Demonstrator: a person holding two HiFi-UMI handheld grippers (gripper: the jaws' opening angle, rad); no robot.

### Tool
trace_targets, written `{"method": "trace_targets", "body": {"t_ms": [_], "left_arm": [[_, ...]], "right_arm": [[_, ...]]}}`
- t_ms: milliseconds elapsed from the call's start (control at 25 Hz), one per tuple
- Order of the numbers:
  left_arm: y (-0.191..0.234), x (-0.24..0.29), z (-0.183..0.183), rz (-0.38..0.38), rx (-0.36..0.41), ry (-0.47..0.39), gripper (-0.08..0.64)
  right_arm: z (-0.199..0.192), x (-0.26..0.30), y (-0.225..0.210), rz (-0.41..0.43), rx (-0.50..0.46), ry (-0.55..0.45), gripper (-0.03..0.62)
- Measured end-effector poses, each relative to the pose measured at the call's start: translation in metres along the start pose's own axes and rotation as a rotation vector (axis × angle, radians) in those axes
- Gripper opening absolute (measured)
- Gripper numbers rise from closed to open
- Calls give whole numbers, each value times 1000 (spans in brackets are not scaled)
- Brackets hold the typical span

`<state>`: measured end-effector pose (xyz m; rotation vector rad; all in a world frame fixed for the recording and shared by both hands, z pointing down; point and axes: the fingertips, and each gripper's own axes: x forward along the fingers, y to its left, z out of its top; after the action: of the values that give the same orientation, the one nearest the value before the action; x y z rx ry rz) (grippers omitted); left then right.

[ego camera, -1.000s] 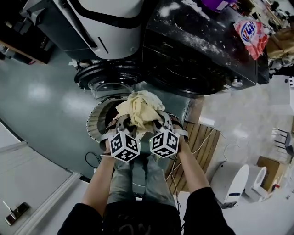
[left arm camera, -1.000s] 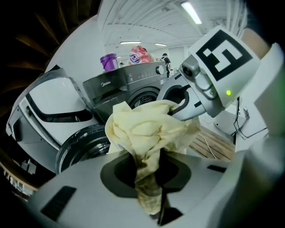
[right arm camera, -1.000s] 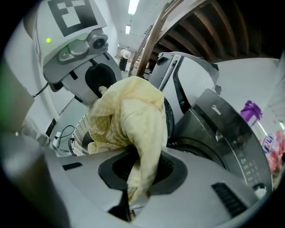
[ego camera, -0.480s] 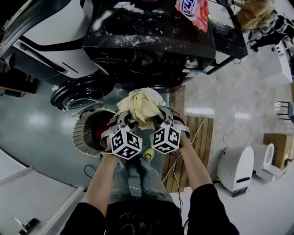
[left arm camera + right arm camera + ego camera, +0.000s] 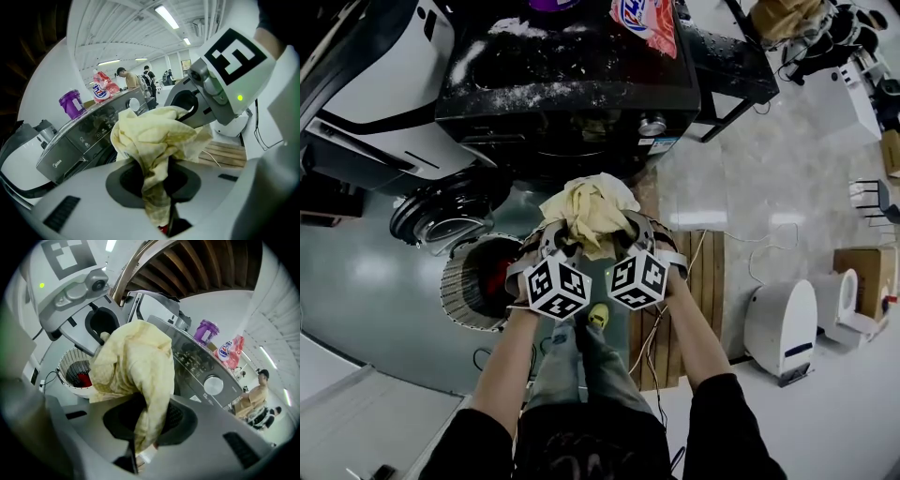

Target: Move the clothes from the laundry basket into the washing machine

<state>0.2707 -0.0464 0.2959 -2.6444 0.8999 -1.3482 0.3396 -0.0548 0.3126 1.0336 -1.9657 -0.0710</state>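
Observation:
A crumpled pale yellow cloth (image 5: pixel 586 208) hangs bunched between both grippers, in front of the dark washing machine (image 5: pixel 572 94). My left gripper (image 5: pixel 565 242) is shut on its left part and my right gripper (image 5: pixel 623 236) on its right part. In the left gripper view the cloth (image 5: pixel 154 136) is pinched between the jaws (image 5: pixel 159 192), and in the right gripper view the cloth (image 5: pixel 136 366) runs down into the jaws (image 5: pixel 140 434). The round white laundry basket (image 5: pixel 459 300) stands on the floor to the left, with a red garment (image 5: pixel 494 284) inside. The machine's round door (image 5: pixel 441 217) hangs open.
A white machine (image 5: pixel 375 112) stands left of the dark one. A purple cup (image 5: pixel 71 103) and a red-and-white detergent bag (image 5: pixel 645 21) sit on top of the washing machine. A wooden pallet (image 5: pixel 712 281) with cables and a white appliance (image 5: pixel 778 328) lie to the right.
Both grippers have carried the yellow cloth away from above the basket and toward the dark washing machine. The basket now lies to their left.

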Motion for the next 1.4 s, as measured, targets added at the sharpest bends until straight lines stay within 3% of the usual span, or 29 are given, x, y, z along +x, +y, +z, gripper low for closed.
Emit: {"method": "trace_targets", "body": {"t_ms": [400,680,1400], "left_arm": [[27,-3,-26,-28,44,-23,83],[43,24,-46,-48,75,-29,83],[82,188,-77,-14,50,-25,83]], "right_arm": [[24,21,16,-22,1,25,63],[20,56,21,-35,2,44,63],[-46,204,-17,-16,-4,45,63]]}}
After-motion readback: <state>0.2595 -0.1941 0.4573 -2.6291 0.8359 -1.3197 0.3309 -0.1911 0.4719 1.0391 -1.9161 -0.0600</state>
